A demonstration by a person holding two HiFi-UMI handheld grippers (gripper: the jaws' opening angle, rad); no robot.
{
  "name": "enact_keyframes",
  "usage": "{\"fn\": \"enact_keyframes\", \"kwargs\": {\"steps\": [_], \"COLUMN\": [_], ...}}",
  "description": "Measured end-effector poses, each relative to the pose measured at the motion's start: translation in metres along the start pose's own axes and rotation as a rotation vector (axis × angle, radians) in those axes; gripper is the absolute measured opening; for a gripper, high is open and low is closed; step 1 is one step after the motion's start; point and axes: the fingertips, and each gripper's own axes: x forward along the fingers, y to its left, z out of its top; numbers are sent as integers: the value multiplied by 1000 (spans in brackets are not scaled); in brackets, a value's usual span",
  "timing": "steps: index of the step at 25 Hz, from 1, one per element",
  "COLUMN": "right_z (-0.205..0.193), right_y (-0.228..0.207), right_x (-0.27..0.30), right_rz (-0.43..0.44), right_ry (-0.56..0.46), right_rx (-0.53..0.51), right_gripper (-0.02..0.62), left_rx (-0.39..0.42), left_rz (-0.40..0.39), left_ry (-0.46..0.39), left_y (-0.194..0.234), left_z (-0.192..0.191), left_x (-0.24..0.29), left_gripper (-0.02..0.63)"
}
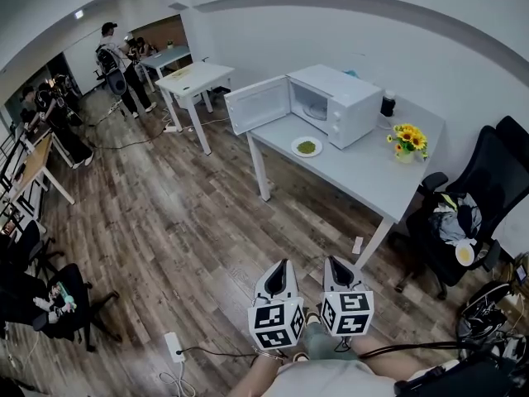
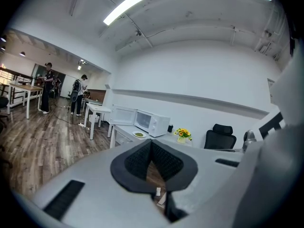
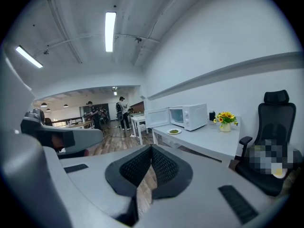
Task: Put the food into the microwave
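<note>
Two handheld grippers low over wood floor, well apart from the table, left gripper and right gripper both closed on nothing, plate of green food near the table's left edge, just before the open-doored microwave.

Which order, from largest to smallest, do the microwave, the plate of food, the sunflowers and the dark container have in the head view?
1. microwave, clearly the largest.
2-3. sunflowers and plate of food: about alike, so not ranked.
4. dark container, the smallest.
</note>
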Motion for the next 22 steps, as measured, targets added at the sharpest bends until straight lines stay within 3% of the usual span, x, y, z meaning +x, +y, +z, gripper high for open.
{"fn": "enact_keyframes", "kwargs": {"steps": [22], "right_z": [47], "right_y": [-28], "right_x": [167], "right_rz": [40], "right_ry": [10], "right_rx": [-33], "right_gripper": [15], "left_rx": [-19], "left_rz": [63], "left_ry": [5], "left_y": [75], "left_z": [36], "left_x": [156], "left_gripper": [0]}}
